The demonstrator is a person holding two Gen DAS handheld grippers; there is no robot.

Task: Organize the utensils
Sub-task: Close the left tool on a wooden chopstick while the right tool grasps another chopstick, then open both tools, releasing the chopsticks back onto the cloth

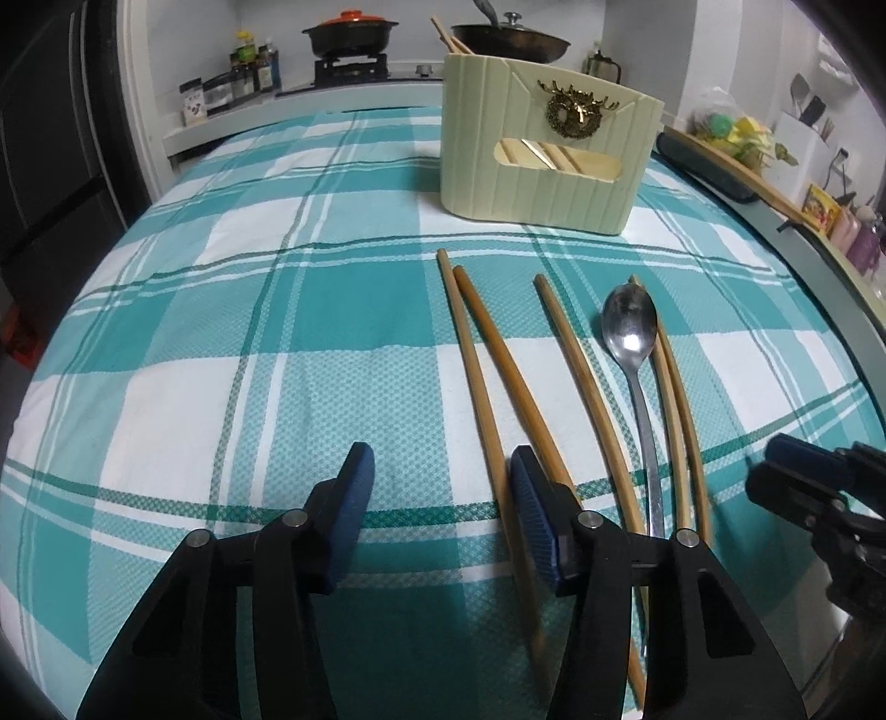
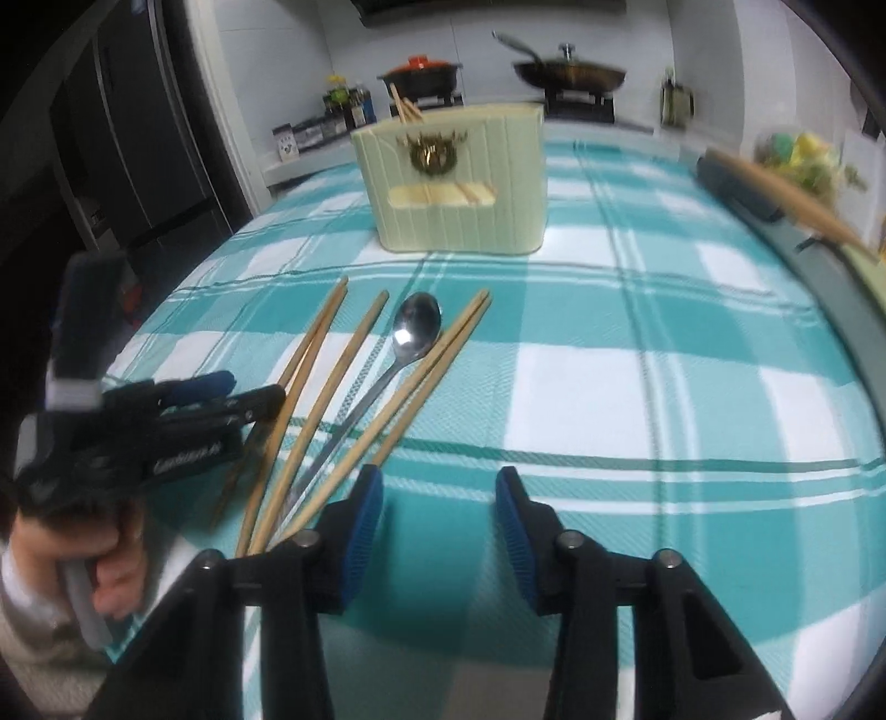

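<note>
Several wooden chopsticks (image 1: 501, 360) and a metal spoon (image 1: 631, 332) lie side by side on the teal checked cloth (image 1: 221, 310). A pale green utensil holder (image 1: 542, 155) stands behind them with chopsticks inside. My left gripper (image 1: 440, 498) is open and empty, low over the cloth, its right finger beside the leftmost chopsticks. My right gripper (image 2: 440, 515) is open and empty, just right of the utensils' near ends. The chopsticks (image 2: 332, 382), spoon (image 2: 415, 327) and holder (image 2: 451, 177) also show in the right wrist view. The left gripper (image 2: 243, 393) shows there too.
A stove with a red-lidded pot (image 1: 351, 33) and a pan (image 1: 512, 39) stands behind the table. Bottles and jars (image 1: 243, 72) sit on the counter at the back left. A dark tray with a wooden edge (image 1: 714, 166) lies at the table's right rim.
</note>
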